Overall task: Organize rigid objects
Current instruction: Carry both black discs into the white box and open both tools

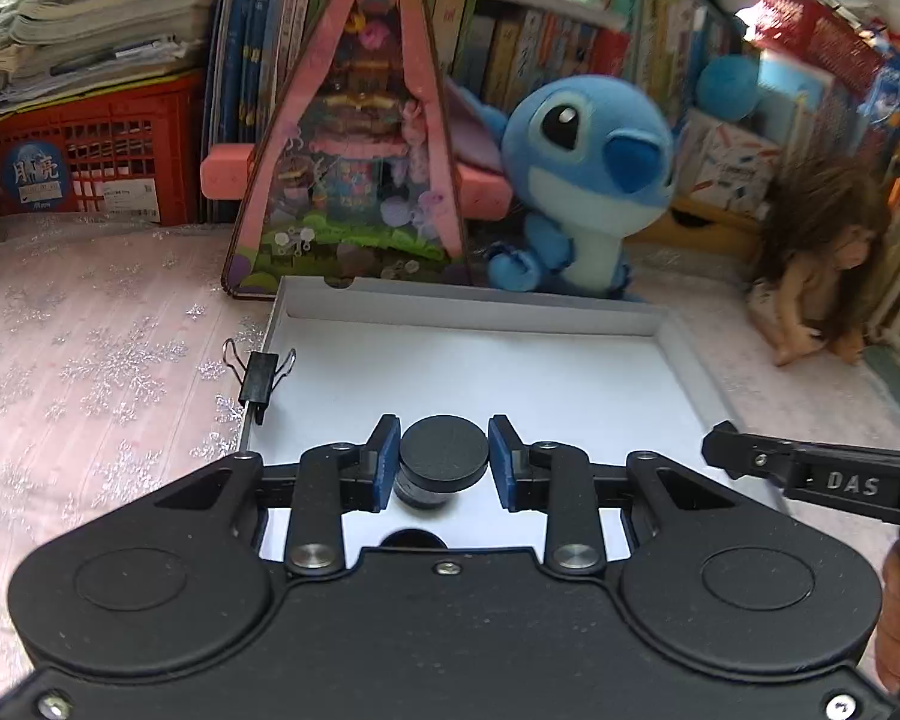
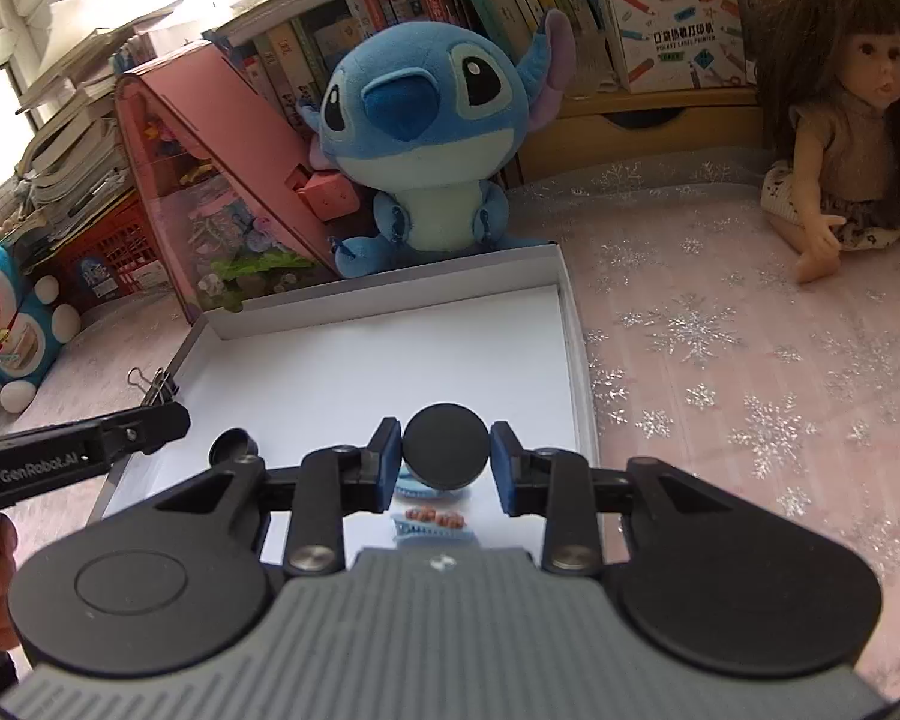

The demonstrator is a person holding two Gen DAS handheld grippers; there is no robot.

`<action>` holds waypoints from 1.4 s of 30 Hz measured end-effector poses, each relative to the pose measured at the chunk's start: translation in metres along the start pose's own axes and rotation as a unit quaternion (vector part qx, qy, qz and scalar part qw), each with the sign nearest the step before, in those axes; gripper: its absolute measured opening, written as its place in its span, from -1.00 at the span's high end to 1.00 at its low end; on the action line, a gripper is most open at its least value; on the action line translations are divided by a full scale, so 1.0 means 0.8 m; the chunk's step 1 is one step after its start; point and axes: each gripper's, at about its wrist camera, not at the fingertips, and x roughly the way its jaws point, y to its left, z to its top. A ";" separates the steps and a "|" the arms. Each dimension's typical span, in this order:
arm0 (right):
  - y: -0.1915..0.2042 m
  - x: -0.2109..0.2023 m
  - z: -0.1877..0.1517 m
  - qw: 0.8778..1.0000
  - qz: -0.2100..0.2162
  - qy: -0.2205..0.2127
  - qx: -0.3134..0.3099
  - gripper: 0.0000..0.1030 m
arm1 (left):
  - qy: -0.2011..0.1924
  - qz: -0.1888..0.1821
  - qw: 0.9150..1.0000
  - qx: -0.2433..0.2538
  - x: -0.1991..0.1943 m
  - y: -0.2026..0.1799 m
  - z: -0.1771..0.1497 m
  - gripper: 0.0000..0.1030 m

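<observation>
Your left gripper (image 1: pixel 444 461) hangs over the near end of the white tray (image 1: pixel 678 336), its blue fingers (image 1: pixel 384 462) spread to either side of a small dark jar (image 1: pixel 435 483) with a round black cap. There is a thin gap on each side of the cap, so the fingers are apart and not pressing on it; the jar stands upright on the tray floor.

Your right gripper (image 2: pixel 444 461) is over the same tray (image 2: pixel 564 294), nearer its right wall. Its fingers (image 2: pixel 505 468) are also apart, flanking a round black disc (image 2: pixel 446 451) with a sliver of space on both sides. Whether the disc rests on something or is lifted, you cannot tell from here. Just below it lie blue hair clips (image 2: pixel 431 527), one with small brown beads.

A black binder clip (image 1: pixel 262 377) is clamped on the tray's left wall. Behind the tray stand a blue plush toy (image 1: pixel 582 180), a pink triangular toy house (image 1: pixel 354 168) and a doll (image 2: pixel 840 114), all on the pink snowflake cloth (image 2: pixel 750 360).
</observation>
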 end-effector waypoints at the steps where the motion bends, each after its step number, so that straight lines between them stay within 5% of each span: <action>1: 0.001 0.005 0.003 1.000 -0.002 0.002 -0.002 0.29 | 0.004 -0.001 1.000 0.000 0.007 0.000 0.002 0.43; 17: 0.028 0.059 0.015 0.996 -0.024 0.043 -0.074 0.28 | 0.016 0.025 0.999 0.025 0.076 0.001 0.015 0.42; 32: 0.028 0.076 0.011 0.995 -0.029 0.059 -0.077 0.26 | 0.017 0.029 0.999 0.028 0.093 0.004 0.006 0.42; 42: 0.023 0.061 0.011 0.998 -0.018 0.038 -0.052 -0.24 | -0.001 0.021 0.999 0.040 0.064 -0.004 0.004 0.08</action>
